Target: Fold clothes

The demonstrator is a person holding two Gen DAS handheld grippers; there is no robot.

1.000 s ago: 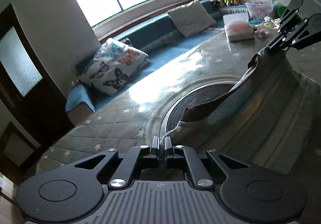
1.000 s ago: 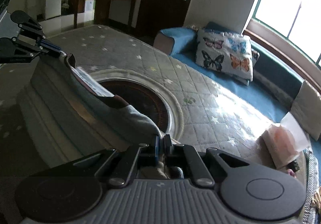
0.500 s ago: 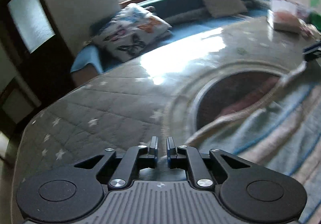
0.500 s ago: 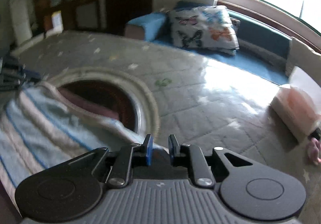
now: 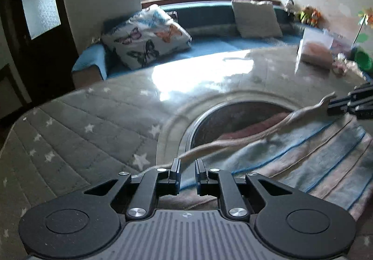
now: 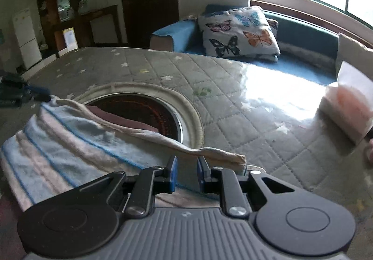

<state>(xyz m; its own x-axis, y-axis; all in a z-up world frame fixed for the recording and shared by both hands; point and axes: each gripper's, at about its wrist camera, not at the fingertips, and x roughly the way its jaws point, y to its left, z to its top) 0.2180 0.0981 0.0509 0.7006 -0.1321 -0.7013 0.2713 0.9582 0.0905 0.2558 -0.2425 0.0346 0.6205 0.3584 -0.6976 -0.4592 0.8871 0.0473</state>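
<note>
A striped garment in pale blue, pink and cream (image 5: 303,157) lies folded flat on the grey quilted table cover (image 5: 93,124), its far edge over a round dark opening (image 5: 235,115). My left gripper (image 5: 187,172) is open just above its near-left corner, holding nothing. In the right wrist view the garment (image 6: 70,150) shows with a dark red inner layer. My right gripper (image 6: 186,175) is open over its right corner, empty. Each gripper shows at the other view's edge, the right one (image 5: 352,103) and the left one (image 6: 21,94).
A butterfly pillow (image 5: 144,38) and a beige cushion (image 5: 254,18) lie on the blue window seat behind the table. A clear box with pink contents (image 5: 314,50) stands at the table's far right, with toys and a green bowl (image 5: 362,59) beyond.
Both grippers lowered the lifted garment onto the table, then opened and let its corners go. The garment now lies flat.
</note>
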